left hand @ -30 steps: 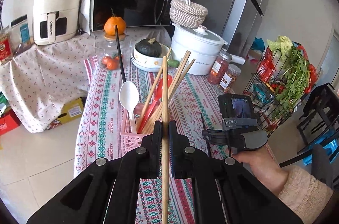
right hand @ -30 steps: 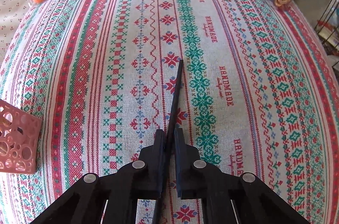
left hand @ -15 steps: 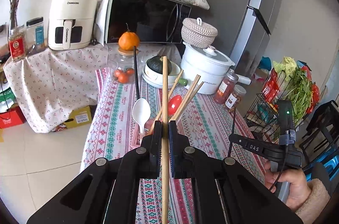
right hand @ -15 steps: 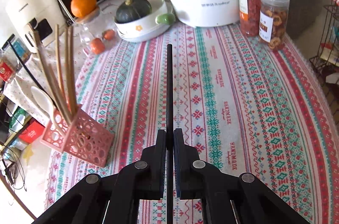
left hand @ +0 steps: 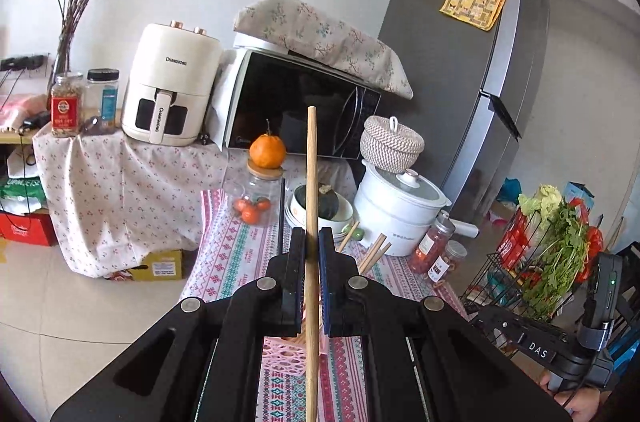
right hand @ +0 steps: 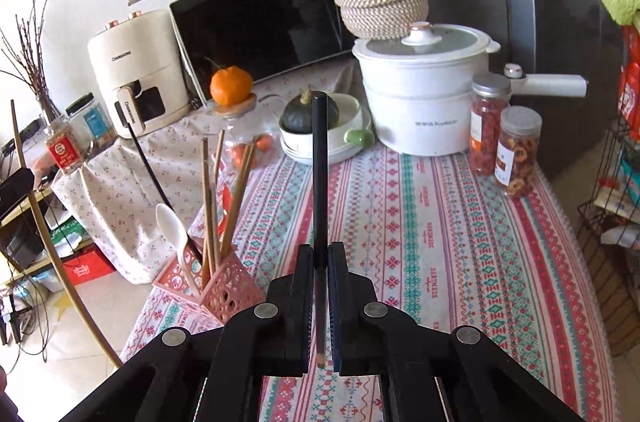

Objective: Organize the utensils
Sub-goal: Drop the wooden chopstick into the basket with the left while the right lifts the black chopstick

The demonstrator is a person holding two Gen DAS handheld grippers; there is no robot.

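Observation:
My left gripper (left hand: pixel 311 234) is shut on a wooden chopstick (left hand: pixel 311 174) that sticks out far past its fingers, above the table. My right gripper (right hand: pixel 320 250) is shut on a black chopstick (right hand: pixel 319 158), raised over the patterned tablecloth (right hand: pixel 440 242). A pink perforated utensil holder (right hand: pixel 218 288) stands at the table's left edge in the right wrist view, holding several wooden chopsticks (right hand: pixel 210 206), a white spoon (right hand: pixel 172 222) and a black chopstick (right hand: pixel 160 186). In the left wrist view the holder (left hand: pixel 280 354) is mostly hidden under my left gripper.
At the table's far end stand a white pot (right hand: pixel 424 94), two snack jars (right hand: pixel 516 150), a bowl with a dark squash (right hand: pixel 320 126) and a glass jar with an orange on top (right hand: pixel 232 86). A wire rack of vegetables (left hand: pixel 552 254) stands on the right.
Both grippers rose and tilted up with their chopsticks. The right one lifted the black chopstick well off the tablecloth, so the holder and the far pots came into its view.

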